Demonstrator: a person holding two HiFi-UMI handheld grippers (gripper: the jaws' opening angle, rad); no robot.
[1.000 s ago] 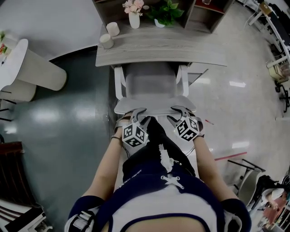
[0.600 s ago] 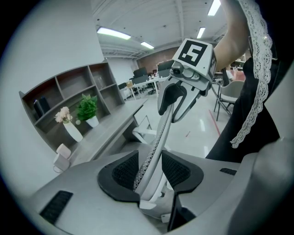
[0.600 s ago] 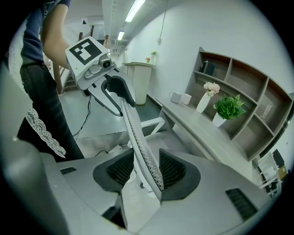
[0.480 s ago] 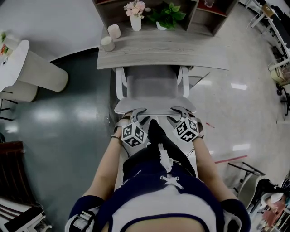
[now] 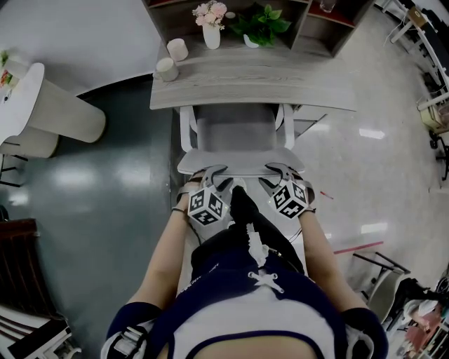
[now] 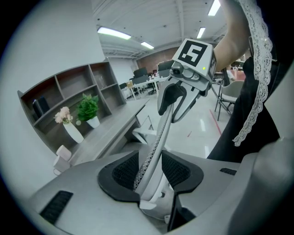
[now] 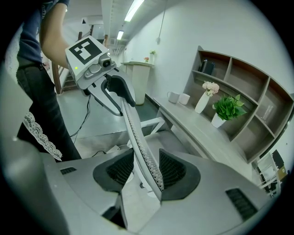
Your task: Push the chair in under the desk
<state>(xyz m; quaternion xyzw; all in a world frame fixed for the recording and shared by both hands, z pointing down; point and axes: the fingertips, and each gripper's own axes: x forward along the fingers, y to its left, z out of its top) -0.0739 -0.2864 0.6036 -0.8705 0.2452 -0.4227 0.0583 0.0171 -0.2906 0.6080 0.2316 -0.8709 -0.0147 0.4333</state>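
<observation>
The white chair's seat reaches partly under the grey wooden desk, and its backrest top lies just in front of me. My left gripper is shut on the left part of that top edge and my right gripper on the right part. In the left gripper view the thin mesh-edged backrest runs between the pads of my left gripper. The right gripper view shows the same: the backrest is clamped by my right gripper.
On the desk stand two pale cups, a vase of flowers and a potted plant, with a shelf unit behind. A white round table is at the left. Black chair frames stand on the glossy floor at the right.
The chair has slid a little further under the desk, so less of the seat shows. Both grippers keep their hold on the backrest.
</observation>
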